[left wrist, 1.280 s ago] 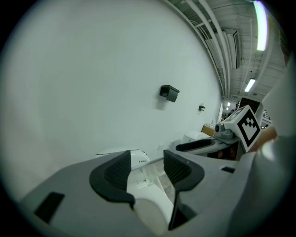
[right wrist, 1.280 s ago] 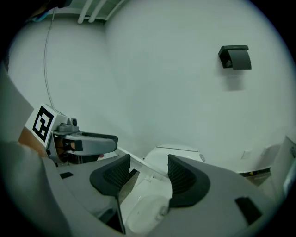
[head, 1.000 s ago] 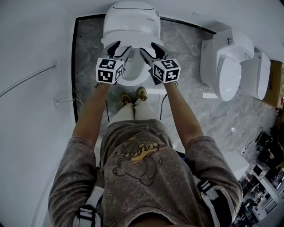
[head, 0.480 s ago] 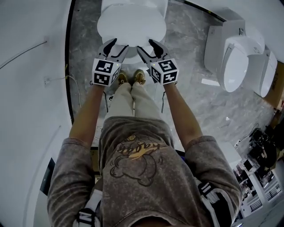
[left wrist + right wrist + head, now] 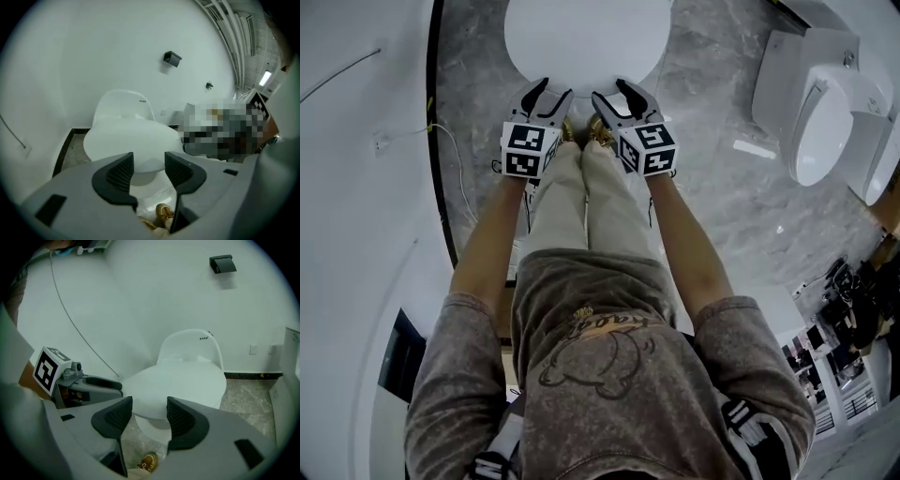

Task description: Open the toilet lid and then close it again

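Note:
The white toilet lid (image 5: 586,37) lies flat and closed over the bowl at the top of the head view. Both grippers hover side by side just in front of its front edge, in front of the person's legs. My left gripper (image 5: 553,91) is open; its jaws have just been closing a little, with nothing between them. My right gripper (image 5: 611,92) is open and empty too. In the left gripper view the lid (image 5: 131,140) shows beyond the left gripper (image 5: 147,168). The right gripper view shows the lid (image 5: 178,385) past the right gripper (image 5: 149,413).
A second toilet (image 5: 825,122) stands against the wall at the right. A thin cable (image 5: 441,150) runs along the left wall by the dark floor border. The person's brown shoes (image 5: 598,131) stand close to the bowl's base. A black box (image 5: 222,263) hangs on the wall above.
The lid, raised with the bowl showing a second ago, now lies closed. Both grippers have come down and back from it toward the person's legs.

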The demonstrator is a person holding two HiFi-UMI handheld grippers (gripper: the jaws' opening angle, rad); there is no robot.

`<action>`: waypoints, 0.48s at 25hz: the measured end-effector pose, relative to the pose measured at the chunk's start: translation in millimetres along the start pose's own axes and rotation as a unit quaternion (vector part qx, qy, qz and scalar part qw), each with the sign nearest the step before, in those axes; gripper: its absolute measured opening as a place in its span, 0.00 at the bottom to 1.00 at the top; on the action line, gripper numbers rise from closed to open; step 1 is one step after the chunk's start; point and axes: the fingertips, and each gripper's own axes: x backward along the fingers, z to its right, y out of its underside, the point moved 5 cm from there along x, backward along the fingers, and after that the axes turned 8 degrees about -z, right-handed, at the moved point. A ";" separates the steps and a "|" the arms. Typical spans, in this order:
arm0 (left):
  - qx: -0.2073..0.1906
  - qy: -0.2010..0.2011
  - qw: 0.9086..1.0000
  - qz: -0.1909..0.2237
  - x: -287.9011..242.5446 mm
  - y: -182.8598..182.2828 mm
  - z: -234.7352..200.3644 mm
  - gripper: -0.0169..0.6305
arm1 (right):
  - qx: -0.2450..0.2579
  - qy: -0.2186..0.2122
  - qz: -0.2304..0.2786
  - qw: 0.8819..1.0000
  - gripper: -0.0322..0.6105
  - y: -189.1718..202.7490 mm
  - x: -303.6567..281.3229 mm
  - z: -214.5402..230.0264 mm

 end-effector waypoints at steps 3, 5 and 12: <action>0.021 -0.005 1.000 -0.018 -19.2 28.0 -2.2 0.36 | -0.006 -0.001 -0.017 1.000 0.43 26.7 -16.7 5.6; 0.027 -0.003 0.999 -0.031 -32.5 44.3 -5.8 0.35 | -0.012 0.000 -0.025 1.000 0.41 42.6 -28.8 10.9; 0.032 0.003 0.998 -0.059 -77.0 93.3 -21.5 0.35 | -0.028 -0.001 -0.047 0.998 0.37 87.3 -70.5 28.2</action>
